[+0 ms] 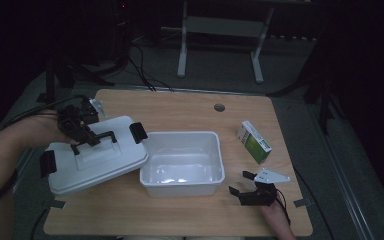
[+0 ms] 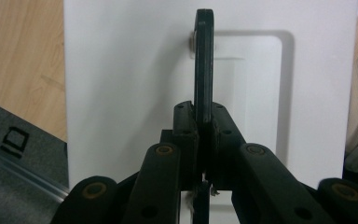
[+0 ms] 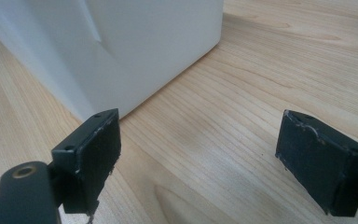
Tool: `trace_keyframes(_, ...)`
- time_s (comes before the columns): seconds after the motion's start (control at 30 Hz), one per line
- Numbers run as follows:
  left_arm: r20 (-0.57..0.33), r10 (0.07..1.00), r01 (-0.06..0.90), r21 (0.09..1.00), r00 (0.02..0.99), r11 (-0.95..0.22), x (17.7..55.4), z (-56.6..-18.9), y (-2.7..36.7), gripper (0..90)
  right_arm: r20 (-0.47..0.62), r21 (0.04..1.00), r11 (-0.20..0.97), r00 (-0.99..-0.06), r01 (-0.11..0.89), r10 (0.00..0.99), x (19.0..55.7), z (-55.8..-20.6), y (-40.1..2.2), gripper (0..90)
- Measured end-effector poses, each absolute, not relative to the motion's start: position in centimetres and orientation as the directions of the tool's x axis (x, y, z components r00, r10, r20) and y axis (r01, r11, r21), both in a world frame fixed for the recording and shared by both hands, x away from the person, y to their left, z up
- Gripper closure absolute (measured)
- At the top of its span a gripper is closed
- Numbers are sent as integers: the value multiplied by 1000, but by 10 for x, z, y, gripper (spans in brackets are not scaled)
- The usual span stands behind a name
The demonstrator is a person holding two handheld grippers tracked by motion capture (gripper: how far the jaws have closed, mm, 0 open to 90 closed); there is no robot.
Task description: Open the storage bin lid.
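High view, read from the left with the white bin (image 1: pixel 182 162) as the landmark: the left gripper (image 1: pixel 82 134) is clamped on the black handle (image 1: pixel 100 138) of the white lid (image 1: pixel 96 156), which hangs tilted just left of the bin, its right edge touching or very nearly touching the bin's left rim. In the left gripper view the jaws are pressed tight on the thin handle bar (image 2: pixel 203 70), with the lid's (image 2: pixel 135 84) top face behind it. The bin itself stands open and looks empty, so I judge the lid is off and in hand, and setting it down or fitting it remains to be done. Right of the bin, near its far corner, stands a green and white carton (image 1: pixel 254 141), untouched. Just beyond the bin's near right corner the right gripper (image 1: pixel 244 183) rests low over the wooden table (image 1: pixel 190 107), jaws spread wide and empty; in the right gripper view its pads (image 3: pixel 98 149) frame bare wood beside the bin's wall (image 3: pixel 135 46).
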State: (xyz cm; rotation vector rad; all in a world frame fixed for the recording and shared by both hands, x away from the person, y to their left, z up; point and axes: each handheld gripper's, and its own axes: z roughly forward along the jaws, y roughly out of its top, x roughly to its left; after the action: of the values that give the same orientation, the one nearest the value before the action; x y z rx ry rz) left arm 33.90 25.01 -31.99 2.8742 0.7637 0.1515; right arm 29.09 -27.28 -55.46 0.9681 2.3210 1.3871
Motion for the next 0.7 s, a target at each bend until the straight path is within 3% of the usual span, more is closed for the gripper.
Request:
trace_keyframes(0.27,55,548,525,222,835,-822,333,-330,278,834,101,856,319,-737,407,668,291,-555,-272,137)
trace_keyframes(0.7,26,594,572,238,804,-785,333,-377,300,833,107,857,316,-741,407,663,291,-554,-273,137)
